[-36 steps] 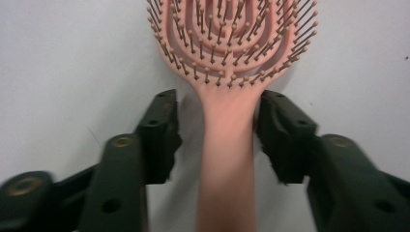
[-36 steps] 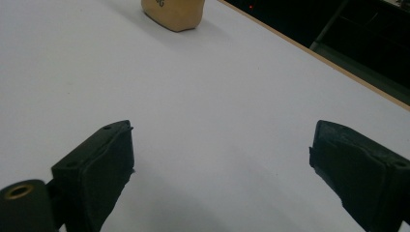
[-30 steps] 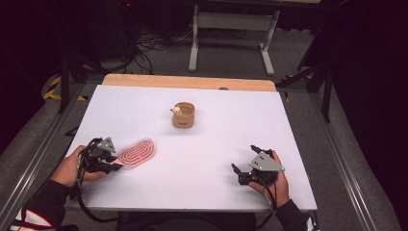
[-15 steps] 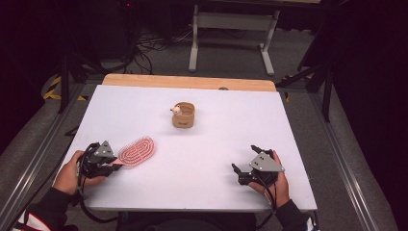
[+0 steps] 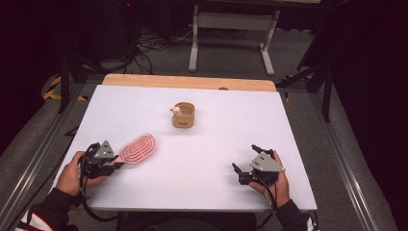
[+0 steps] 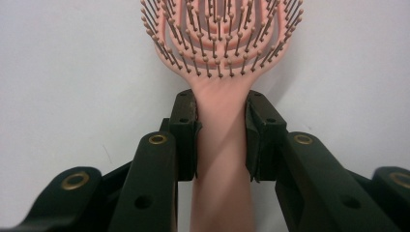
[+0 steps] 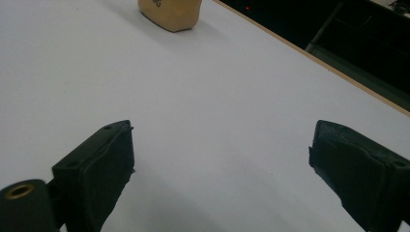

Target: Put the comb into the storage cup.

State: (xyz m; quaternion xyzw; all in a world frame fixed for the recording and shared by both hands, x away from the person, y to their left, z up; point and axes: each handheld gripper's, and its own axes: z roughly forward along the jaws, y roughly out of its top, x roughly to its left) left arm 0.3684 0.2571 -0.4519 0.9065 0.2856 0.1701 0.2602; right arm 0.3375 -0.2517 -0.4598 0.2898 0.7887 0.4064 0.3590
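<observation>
Left gripper (image 6: 221, 140) clamped on brush (image 6: 221, 72) handle

We lift level, keeping bristles up; right gripper (image 7: 220, 159) waits wide, near right of bench (image 5: 211, 139).

High cam looks down over table (image 5: 202, 159); claw cams sit low, close, both showing its white top.

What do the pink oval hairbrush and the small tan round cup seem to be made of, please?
Pink oval hairbrush: likely moulded plastic, smooth matte handle, looped open ribs, ball-tipped bristles. Small tan round cup: probably wood or bamboo by its even matte tan wall; too small to be sure.
</observation>
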